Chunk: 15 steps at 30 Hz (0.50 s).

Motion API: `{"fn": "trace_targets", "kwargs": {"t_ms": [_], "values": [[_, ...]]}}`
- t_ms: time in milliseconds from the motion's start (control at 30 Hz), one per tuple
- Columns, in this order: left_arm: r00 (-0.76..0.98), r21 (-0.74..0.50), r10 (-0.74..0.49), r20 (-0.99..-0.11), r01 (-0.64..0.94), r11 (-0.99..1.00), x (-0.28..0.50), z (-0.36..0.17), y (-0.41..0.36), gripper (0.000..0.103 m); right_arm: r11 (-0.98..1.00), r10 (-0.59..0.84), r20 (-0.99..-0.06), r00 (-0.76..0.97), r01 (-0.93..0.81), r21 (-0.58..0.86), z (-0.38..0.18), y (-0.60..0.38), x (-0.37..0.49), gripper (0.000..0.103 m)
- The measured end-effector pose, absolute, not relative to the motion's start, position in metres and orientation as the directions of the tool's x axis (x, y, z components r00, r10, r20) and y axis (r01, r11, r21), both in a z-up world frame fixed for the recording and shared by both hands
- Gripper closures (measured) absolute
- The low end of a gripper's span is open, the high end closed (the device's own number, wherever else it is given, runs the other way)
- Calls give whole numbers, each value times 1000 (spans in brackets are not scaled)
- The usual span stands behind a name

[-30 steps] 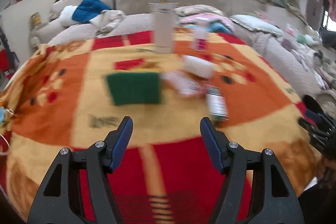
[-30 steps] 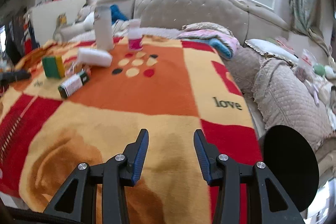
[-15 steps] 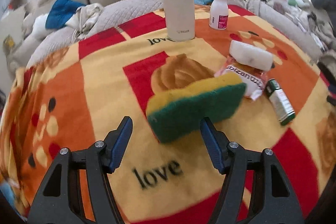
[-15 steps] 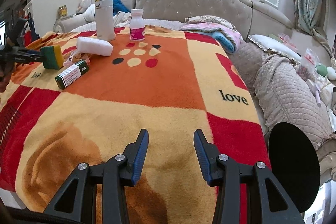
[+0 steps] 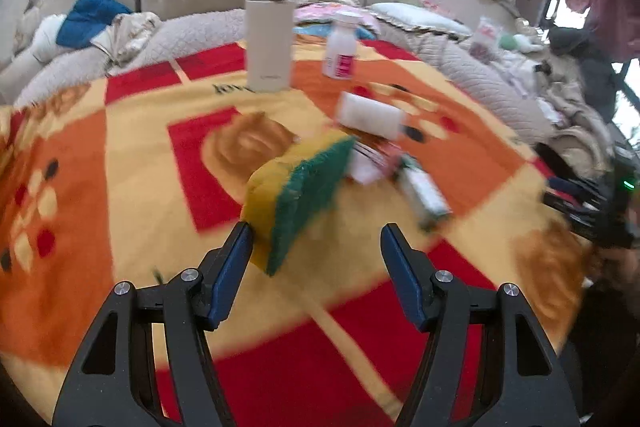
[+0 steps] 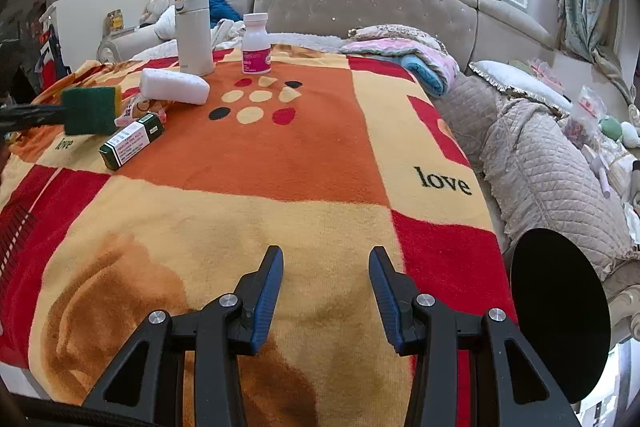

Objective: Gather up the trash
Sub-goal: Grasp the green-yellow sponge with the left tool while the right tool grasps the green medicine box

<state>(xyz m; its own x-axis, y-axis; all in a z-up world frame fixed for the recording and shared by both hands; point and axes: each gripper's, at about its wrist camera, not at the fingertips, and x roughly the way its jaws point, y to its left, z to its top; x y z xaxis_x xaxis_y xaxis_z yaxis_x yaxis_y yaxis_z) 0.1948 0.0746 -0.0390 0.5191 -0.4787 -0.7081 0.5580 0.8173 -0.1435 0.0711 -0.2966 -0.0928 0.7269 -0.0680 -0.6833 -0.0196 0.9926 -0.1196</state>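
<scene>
A yellow sponge with a green scouring face [image 5: 298,195] stands tipped on its edge on the blanket. It leans by the left fingertip of my left gripper [image 5: 315,229], which is open; its right finger is well apart from the sponge. Behind the sponge lie a crumpled snack wrapper [image 5: 374,161], a green-and-white carton [image 5: 424,193] and a white block [image 5: 370,115]. My right gripper [image 6: 326,251] hangs open over bare blanket with nothing between its fingers. From there the sponge [image 6: 90,109] shows at the far left.
A white flask [image 5: 268,31] and a white bottle with a pink label [image 5: 340,49] stand upright at the back. A black round bin [image 6: 560,319] sits off the blanket's right edge. Quilted sofa cushions [image 6: 532,163] and bedding ring the blanket.
My left gripper has swung in on the sponge, which lay flat before and now stands tilted on its edge by the left finger. The right gripper has stayed still.
</scene>
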Motion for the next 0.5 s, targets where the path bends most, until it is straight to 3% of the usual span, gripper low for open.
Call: {"fn": "trace_targets", "kwargs": {"t_ms": [200,300,500], "values": [[528,-95,-465,-711,583,807,135,-38,66,37,992,-70,-681,728,-22,-126,-93,-296,71,61],[568,-88,-422,-706,521,849,138,-37,69,37,991,-72,-681,728,-25,-131,-93,-295,70,61],[497,-160,-459,-736,532,832,176,-44,50,36,989,-75,-679,730,-34,-145,-94,-293,70,60]]}}
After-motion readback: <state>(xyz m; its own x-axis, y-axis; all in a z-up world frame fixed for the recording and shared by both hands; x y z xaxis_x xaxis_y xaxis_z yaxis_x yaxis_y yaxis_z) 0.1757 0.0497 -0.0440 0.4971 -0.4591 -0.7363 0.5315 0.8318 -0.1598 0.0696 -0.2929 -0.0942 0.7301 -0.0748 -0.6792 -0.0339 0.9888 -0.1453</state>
